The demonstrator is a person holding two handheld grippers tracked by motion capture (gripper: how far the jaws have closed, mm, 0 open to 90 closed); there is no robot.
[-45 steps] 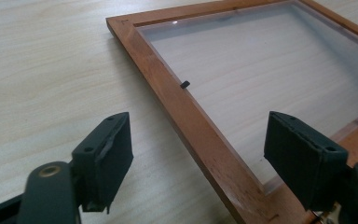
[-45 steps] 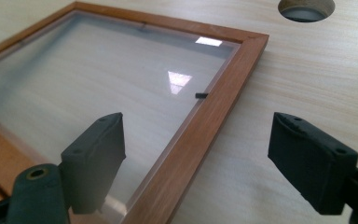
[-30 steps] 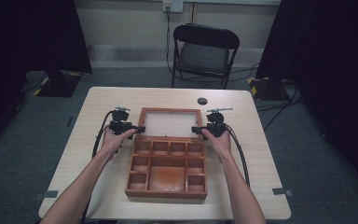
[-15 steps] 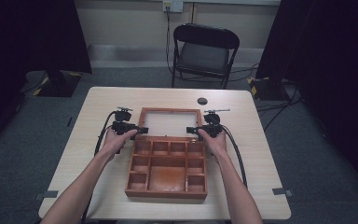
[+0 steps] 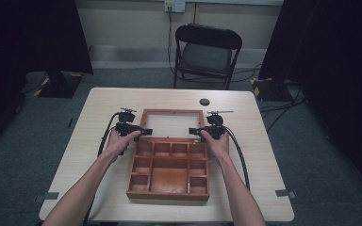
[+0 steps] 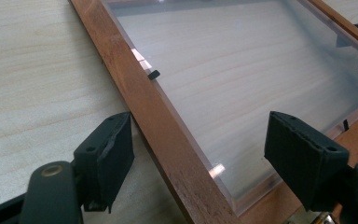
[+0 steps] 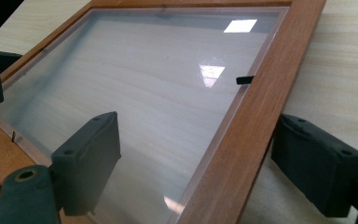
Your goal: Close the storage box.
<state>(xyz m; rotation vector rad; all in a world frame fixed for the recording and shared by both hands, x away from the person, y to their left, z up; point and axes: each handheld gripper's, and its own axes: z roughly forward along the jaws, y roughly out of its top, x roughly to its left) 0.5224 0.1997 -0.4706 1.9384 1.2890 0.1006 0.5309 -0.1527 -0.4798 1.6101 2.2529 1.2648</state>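
The glazed lid (image 5: 172,124) lies open flat on the table (image 5: 264,155), far of the wooden box (image 5: 169,169). The left gripper (image 5: 143,132) and right gripper (image 5: 194,131) straddle its side rails, jaws open, the left's just narrowing. Next, both likely clamp and swing it shut.

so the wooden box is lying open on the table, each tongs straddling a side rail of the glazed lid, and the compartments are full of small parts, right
Not quite: the compartments are empty, as the high view shows. The rest holds: the wooden box lies open on the table, and the left tongs and right tongs each straddle a side rail of the glazed lid, their pads standing off the wood.
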